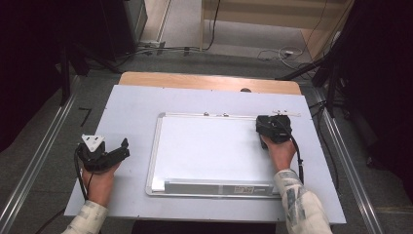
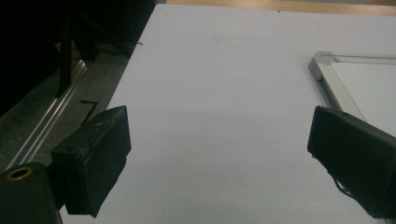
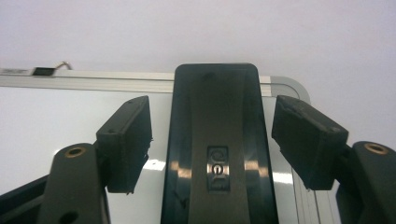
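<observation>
A white-surfaced whiteboard (image 1: pixel 209 151) with a silver frame lies flat in the middle of the table. On its far right corner lies a black eraser (image 3: pixel 215 140) with a glossy top and a small logo. My right gripper (image 3: pixel 212 116) is open and straddles the eraser, with a narrow gap showing on each side. In the high view the right gripper (image 1: pixel 272 124) covers that corner. My left gripper (image 1: pixel 122 148) is open over bare table, left of the board. Its jaws (image 2: pixel 219 126) hold nothing, and the board's corner (image 2: pixel 327 70) lies ahead on the right.
A pale sheet (image 1: pixel 136 102) covers the table, with a strip of wood (image 1: pixel 204 80) along the far edge. A silver tray strip (image 1: pixel 219 187) runs along the board's near edge. Metal rails (image 1: pixel 44 151) and cables (image 1: pixel 282 51) lie on the floor around the table.
</observation>
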Action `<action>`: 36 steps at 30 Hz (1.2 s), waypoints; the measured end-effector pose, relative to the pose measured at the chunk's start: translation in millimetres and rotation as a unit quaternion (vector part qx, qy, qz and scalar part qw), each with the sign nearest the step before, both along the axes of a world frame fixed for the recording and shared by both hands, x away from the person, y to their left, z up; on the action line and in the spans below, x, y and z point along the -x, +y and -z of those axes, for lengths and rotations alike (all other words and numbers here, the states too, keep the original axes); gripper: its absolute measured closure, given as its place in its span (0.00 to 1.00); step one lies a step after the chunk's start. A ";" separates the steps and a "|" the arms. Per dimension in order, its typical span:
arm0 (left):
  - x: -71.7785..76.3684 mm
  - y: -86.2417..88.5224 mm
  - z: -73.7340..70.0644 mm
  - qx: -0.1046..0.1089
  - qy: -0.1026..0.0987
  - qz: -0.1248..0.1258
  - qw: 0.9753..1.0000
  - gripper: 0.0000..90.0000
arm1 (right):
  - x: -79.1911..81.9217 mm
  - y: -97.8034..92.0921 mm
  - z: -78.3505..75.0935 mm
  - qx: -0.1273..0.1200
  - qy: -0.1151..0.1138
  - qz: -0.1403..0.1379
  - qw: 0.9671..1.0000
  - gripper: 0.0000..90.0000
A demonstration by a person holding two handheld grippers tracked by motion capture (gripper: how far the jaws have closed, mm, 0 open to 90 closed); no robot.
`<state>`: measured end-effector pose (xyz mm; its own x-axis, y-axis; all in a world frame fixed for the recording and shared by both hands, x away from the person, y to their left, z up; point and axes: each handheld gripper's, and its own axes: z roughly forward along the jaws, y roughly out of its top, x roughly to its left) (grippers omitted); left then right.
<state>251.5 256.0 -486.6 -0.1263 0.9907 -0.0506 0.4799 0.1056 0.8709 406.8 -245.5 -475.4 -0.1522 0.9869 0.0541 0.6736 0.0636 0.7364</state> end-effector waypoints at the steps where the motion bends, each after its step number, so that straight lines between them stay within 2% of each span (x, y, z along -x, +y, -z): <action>1: 0.1 0.0 0.0 0.000 0.000 0.000 1.000 0.07 | 3.9 -1.7 -1.4 -0.001 -0.007 -0.006 1.000 0.29; 7: 1.2 1.6 -0.3 0.002 0.000 -0.003 1.000 0.07 | 27.3 -16.8 -4.7 -0.017 -0.024 -0.025 0.999 0.26; 11: 1.1 3.0 -0.1 0.004 0.001 -0.006 1.000 0.07 | 50.4 -30.6 -4.7 -0.035 -0.044 -0.046 0.997 0.24; 15: 1.7 3.1 -0.5 0.006 0.000 -0.009 1.000 0.07 | 65.1 -39.6 -11.7 -0.040 -0.052 -0.059 0.996 0.23; 18: 2.2 4.4 -0.4 0.007 0.000 -0.011 1.000 0.07 | 76.4 -48.5 -18.1 -0.049 -0.061 -0.058 0.995 0.22; 27: 5.0 10.5 -0.9 0.013 -0.001 -0.021 1.000 0.07 | 101.1 -80.3 -20.2 -0.032 -0.066 -0.047 0.996 0.21; 36: 6.8 15.0 -1.1 0.018 0.000 -0.031 0.999 0.07 | 121.0 -117.4 -15.3 -0.031 -0.060 -0.007 0.998 0.21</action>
<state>244.7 271.0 -485.5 -0.1879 0.9784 -0.0866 0.4713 0.1671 0.8660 285.8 -362.9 -460.1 -0.1760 0.9797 0.0964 0.5798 0.0240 0.8144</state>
